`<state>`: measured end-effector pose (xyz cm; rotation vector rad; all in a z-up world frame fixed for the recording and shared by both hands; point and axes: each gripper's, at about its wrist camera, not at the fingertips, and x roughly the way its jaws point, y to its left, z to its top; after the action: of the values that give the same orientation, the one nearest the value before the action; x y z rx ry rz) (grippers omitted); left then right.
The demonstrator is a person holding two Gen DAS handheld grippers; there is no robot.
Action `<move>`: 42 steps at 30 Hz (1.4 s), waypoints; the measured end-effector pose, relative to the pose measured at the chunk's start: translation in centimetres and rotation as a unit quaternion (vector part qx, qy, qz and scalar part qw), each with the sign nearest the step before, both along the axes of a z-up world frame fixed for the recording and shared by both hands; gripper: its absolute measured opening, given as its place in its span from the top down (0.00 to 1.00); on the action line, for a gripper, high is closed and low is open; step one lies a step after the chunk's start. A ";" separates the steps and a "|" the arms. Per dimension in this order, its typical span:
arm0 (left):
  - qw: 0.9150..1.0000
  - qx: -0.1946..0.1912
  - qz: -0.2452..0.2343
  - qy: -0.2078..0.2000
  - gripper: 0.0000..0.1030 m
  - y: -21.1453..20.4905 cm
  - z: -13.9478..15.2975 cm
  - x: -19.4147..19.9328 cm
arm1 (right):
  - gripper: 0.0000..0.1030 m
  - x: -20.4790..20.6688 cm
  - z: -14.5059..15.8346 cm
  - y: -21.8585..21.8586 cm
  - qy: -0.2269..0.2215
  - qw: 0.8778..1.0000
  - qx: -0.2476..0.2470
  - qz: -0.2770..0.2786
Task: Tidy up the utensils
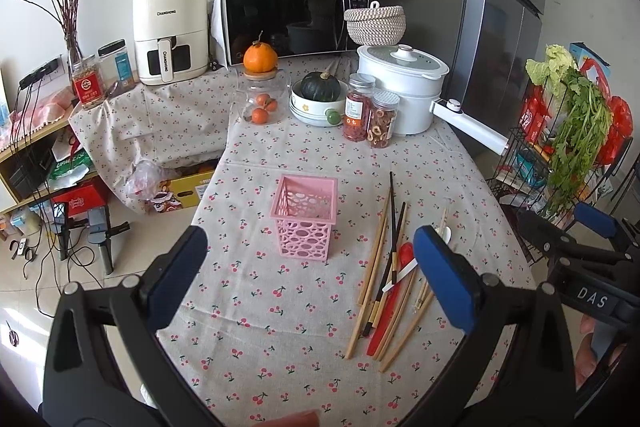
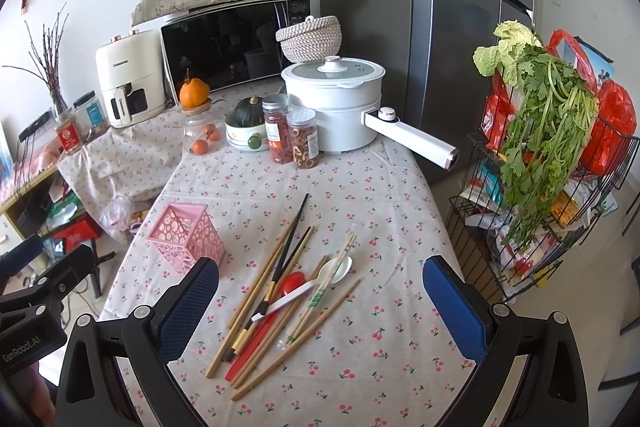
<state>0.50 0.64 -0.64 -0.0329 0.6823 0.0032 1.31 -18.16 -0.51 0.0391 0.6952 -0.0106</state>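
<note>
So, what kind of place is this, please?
Most likely a home kitchen or dining corner: a microwave and an air fryer stand by the wall, a tall fridge beside them, and chopsticks lie on the table.

I read "CHANGHONG" on the air fryer (image 1: 170,33) body and again on its handle. The right gripper (image 1: 592,301) carries "DAS". The left gripper (image 2: 24,347) reads "GenRobot.AI", I believe; jar labels are illegible.
</note>
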 end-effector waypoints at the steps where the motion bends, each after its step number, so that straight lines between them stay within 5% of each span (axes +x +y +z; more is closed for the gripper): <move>1: 1.000 0.001 0.000 0.000 0.01 0.0 0.0 0.0 | 0.00 0.0 0.0 0.0 0.000 1.000 0.000 0.000; 42: 1.000 0.007 0.000 0.001 0.01 0.0 -0.3 -0.1 | 0.00 0.2 -0.7 0.2 0.011 1.000 0.002 0.004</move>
<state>0.44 0.65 -0.91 -0.0200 0.6836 0.0077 1.50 -17.92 -1.17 0.0404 0.7178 -0.0028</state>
